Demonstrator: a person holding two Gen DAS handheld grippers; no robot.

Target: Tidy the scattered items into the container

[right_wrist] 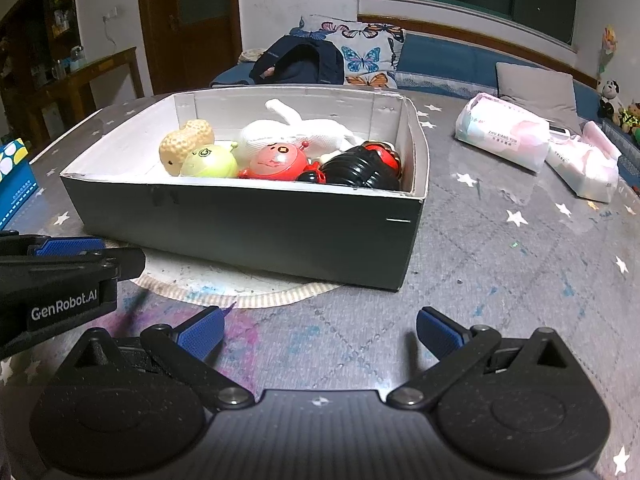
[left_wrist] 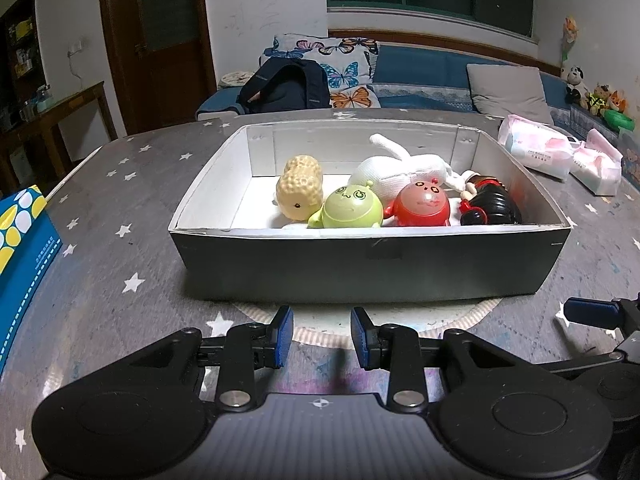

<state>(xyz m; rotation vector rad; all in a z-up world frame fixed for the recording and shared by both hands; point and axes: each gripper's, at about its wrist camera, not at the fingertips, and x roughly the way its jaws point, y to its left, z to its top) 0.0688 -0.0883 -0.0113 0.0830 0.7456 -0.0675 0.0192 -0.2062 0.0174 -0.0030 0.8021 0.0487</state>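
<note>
nearest, left gripper [left_wrist: 322,338] narrowly parted, empty; right gripper [right_wrist: 320,334] spread wide, empty, both low over the grey star-print tablecloth [left_wrist: 120,208]. beyond, open grey cardboard box with white lining [left_wrist: 372,264], long axis left-right, holding hard glossy toys: tan peanut figure [left_wrist: 300,192], green round figure [left_wrist: 352,208], red round figure [left_wrist: 422,204], ribbed black-and-red toy [left_wrist: 492,206]. probably light, slippery; best pinched across narrow parts. behind, soft white mesh pouch [left_wrist: 396,170].

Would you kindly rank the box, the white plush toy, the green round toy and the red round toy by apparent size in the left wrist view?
1. box
2. white plush toy
3. green round toy and red round toy: too alike to separate, side by side at a similar distance.
</note>
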